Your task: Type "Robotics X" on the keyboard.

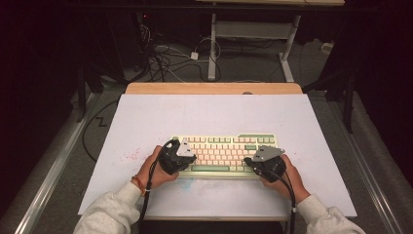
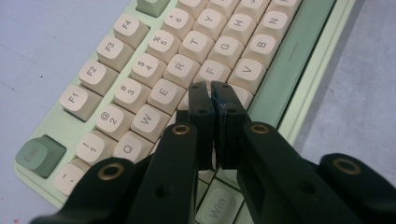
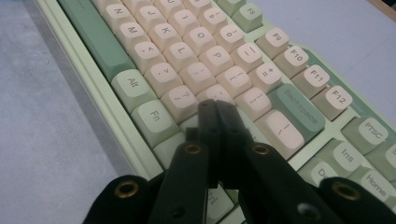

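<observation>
Keyboard (image 1: 225, 155) lengthwise across table (image 1: 146, 117).

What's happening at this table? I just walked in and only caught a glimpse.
A person is working a mint-and-cream keyboard on the white table with two hand-held grippers. The left gripper is shut, its tips over the keys by the F key. The right gripper is also shut, poised near the keys left of Backspace. Nothing is clamped; it looks like key pressing with closed tips.
</observation>
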